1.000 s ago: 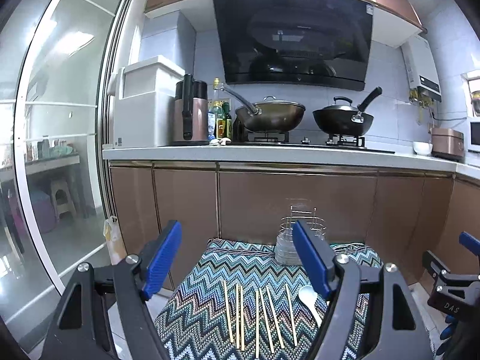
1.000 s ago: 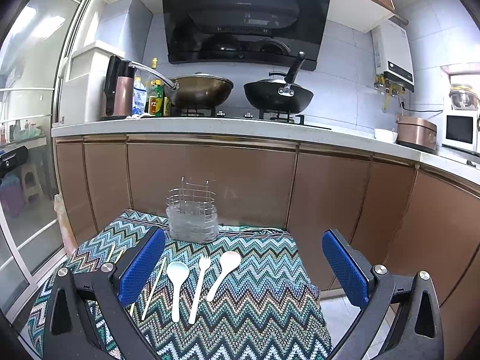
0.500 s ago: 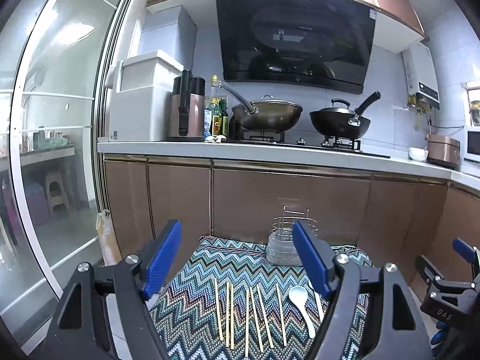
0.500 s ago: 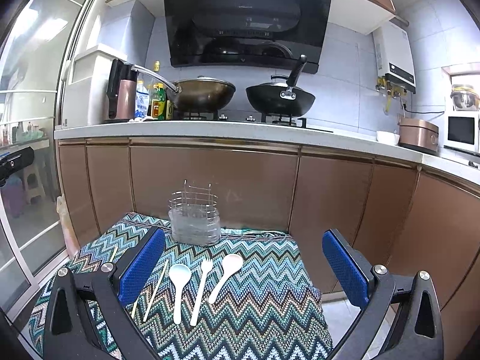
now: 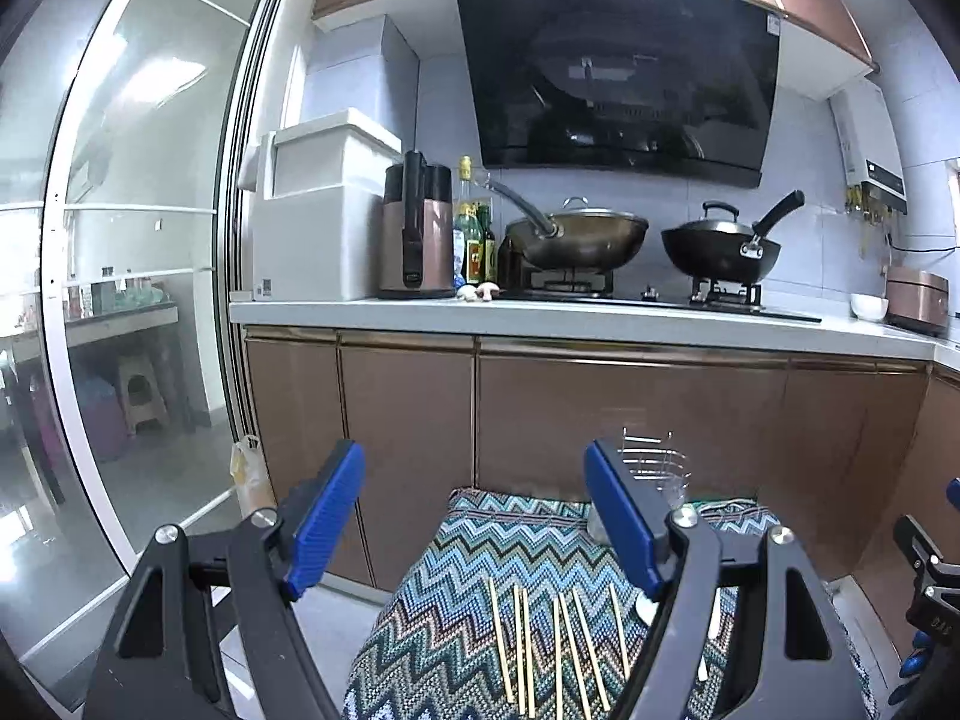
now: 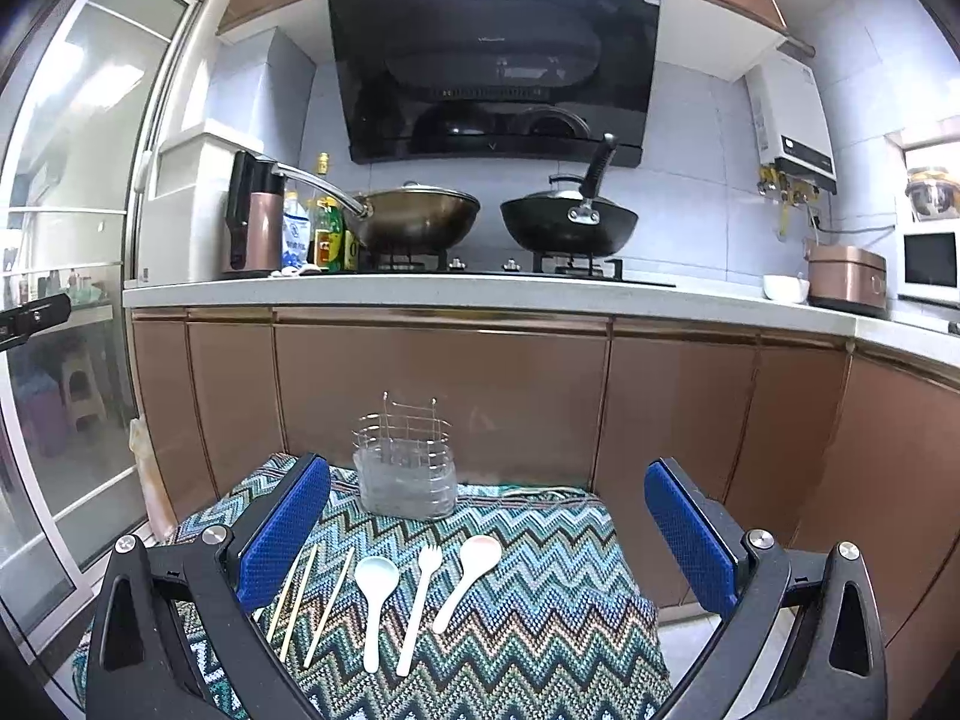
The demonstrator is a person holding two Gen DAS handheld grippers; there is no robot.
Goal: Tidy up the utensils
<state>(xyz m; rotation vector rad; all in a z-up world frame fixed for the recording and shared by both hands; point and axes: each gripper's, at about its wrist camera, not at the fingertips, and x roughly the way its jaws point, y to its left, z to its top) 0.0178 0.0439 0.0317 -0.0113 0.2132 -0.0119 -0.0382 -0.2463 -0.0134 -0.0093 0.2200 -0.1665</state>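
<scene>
A wire utensil holder stands at the far edge of a small table with a zigzag cloth. In front of it lie a pale blue spoon, a white fork, a pinkish spoon and several wooden chopsticks. The chopsticks also show in the left wrist view, with the holder partly hidden behind my finger. My left gripper and right gripper are both open, empty and held above the near side of the table.
Brown kitchen cabinets stand just behind the table. The counter above carries two woks, bottles and a kettle. A glass sliding door is at the left. The right gripper's body shows at the left view's right edge.
Both cameras have shifted slightly and the left gripper has drifted left and tilted up, so the spoon is hidden behind its right finger. Nothing on the table has moved.
</scene>
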